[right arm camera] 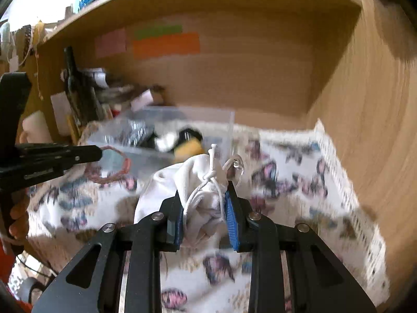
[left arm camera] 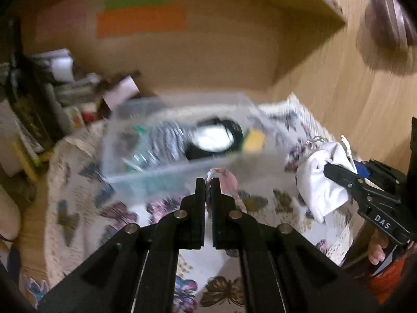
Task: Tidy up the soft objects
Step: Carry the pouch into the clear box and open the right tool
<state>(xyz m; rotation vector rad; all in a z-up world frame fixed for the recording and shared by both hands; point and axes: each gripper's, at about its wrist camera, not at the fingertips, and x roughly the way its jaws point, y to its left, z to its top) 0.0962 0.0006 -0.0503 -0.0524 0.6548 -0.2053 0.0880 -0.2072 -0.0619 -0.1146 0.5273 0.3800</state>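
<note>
Two claws | left claw [left arm camera: 207,186] pinched on pink bracelet [right arm camera: 114,167] | right claw [right arm camera: 204,203] clamped on white pouch [right arm camera: 198,182]

Each fisheye camera sits just behind its own gripper's fingers, looking forward and slightly down into a wooden shelf alcove [left arm camera: 208,60]. Both views share the clear plastic storage bin [left arm camera: 166,156] [right arm camera: 161,133] and the butterfly-printed cloth [left arm camera: 78,182] [right arm camera: 286,172] (each also catches the other gripper at its edge).
</note>
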